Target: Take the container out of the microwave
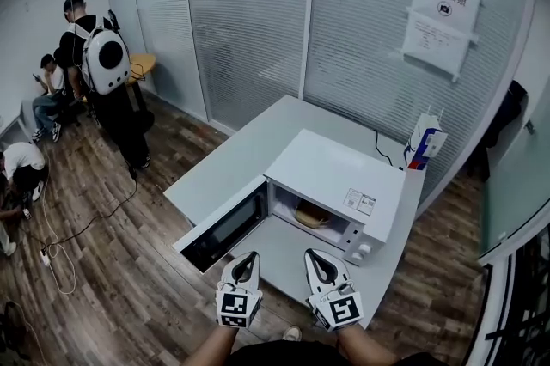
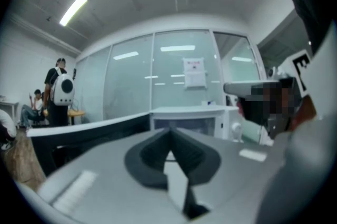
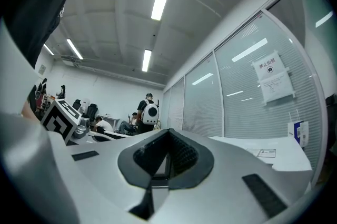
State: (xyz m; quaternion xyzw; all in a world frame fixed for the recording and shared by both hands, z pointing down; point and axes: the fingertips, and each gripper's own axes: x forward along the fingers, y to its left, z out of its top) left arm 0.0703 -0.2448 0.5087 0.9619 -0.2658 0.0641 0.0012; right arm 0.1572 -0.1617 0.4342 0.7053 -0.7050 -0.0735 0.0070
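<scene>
1. A white box-shaped microwave [image 1: 337,173] stands on a pale grey rectangular table [image 1: 230,160], towards the table's near right corner.
2. Its dark-windowed door [image 1: 225,227] hangs fully open, reaching out to the table's near edge.
3. The tan, rounded container [image 1: 311,216] sits inside the microwave's open cavity, on its floor, with neither gripper touching it.
4. The left gripper [image 1: 249,256], white with a square-marker cube, hovers over the table's near edge in front of the open door. Its jaws are pressed together with nothing between them.
5. The right gripper [image 1: 314,254] hovers just beside it, in front of the cavity. Its dark pads [image 3: 181,152] meet at the tip and it holds nothing.
6. A blue, white and red carton [image 1: 424,143] stands upright at the table's far right corner.
7. A person wearing a white backpack [image 1: 106,59] stands well apart on the wooden floor.
</scene>
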